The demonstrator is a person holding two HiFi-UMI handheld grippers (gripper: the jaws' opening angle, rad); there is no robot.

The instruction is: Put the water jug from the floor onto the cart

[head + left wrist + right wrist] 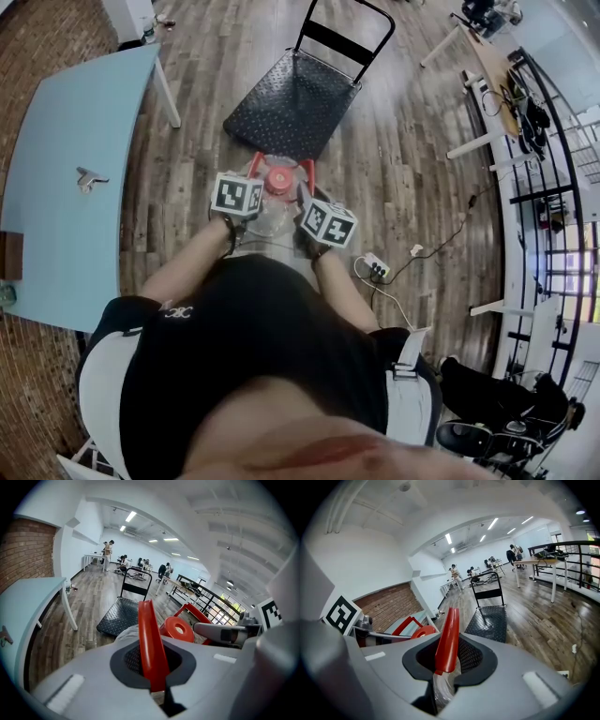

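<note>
Water jug (pixel 270 214), clear with a red cap (pixel 279 178), is low in front of the person, between the two grippers and just before the near edge of the cart (pixel 291 108). I cannot tell if its bottom touches the wooden floor (pixel 403 169) or is raised from it.

Straight ahead of the grippers lies the black deck of the cart, with its upright push bar (pixel 342 37) at the far end. To the left of the left gripper (pixel 151 667) stands a light blue table (pixel 75 216) with white legs, and a small grey object (pixel 89 176) lies on its top. To the right of the right gripper (pixel 445 660), on the floor near the person, is a white power strip (pixel 377 268) with a cable running away from it. Further to the right are white desks (pixel 483 94) and a black railing (pixel 553 159). Far behind the cart some people (pixel 108 555) stand and sit at tables.

Both forearms reach forward and down from the body, and the hands are close together. Both grippers point slantwise down. The left marker cube (pixel 236 195) and the right marker cube (pixel 328 223) face up on either side of the cap. The jaws of the left gripper are clamped on a red handle (pixel 149 634) of the jug. The jaws of the right gripper are closed on the other red handle (pixel 447 634), with the clear jug wall just under it.
</note>
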